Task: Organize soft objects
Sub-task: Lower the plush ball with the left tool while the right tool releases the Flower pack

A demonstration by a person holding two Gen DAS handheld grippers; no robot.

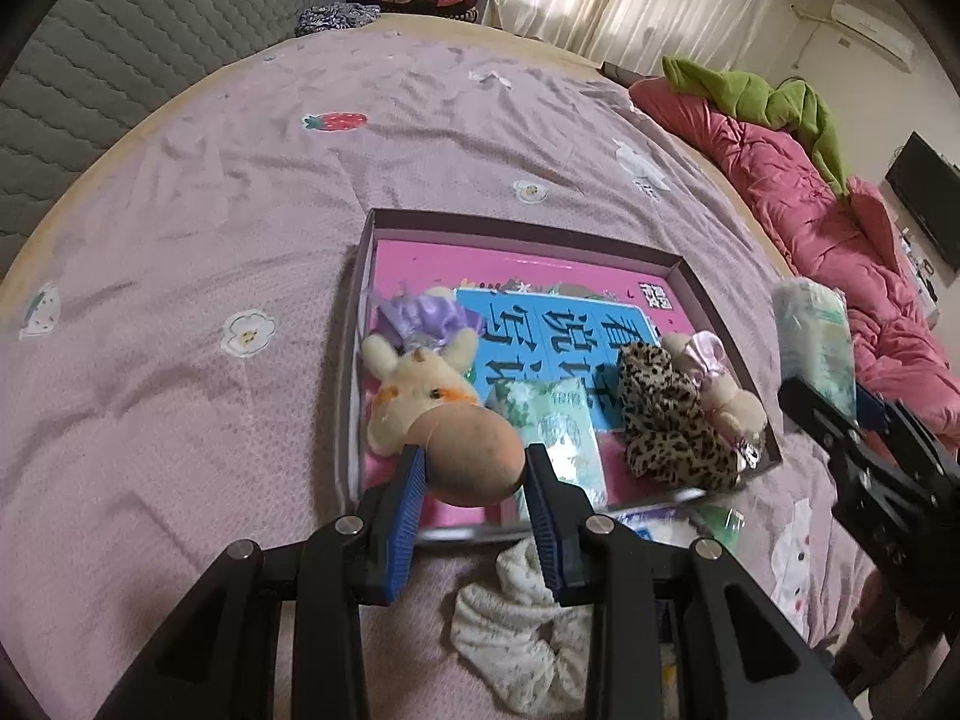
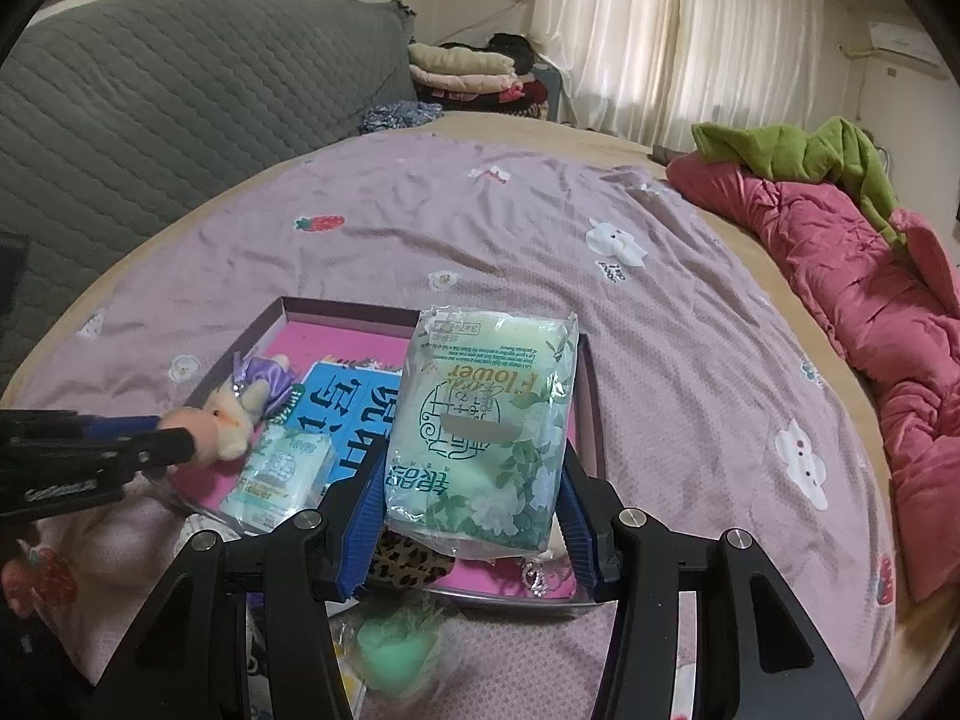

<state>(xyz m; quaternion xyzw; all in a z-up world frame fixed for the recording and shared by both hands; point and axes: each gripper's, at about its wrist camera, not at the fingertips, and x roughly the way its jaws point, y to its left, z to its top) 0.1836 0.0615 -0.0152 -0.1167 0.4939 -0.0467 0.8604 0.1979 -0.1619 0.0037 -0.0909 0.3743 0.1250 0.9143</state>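
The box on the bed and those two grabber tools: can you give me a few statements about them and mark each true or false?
1. The left gripper has its jaws closed on the plush toy. True.
2. The right gripper is empty. False: it holds a tissue pack.
3. A leopard-print scrunchie lies in the box. True.
4. The bedspread is plain green. False: it is lilac with printed motifs.

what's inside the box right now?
In the box: pink book, tissue pack, leopard scrunchie, small plush, cow plush in the left tool. Under the book: hidden.
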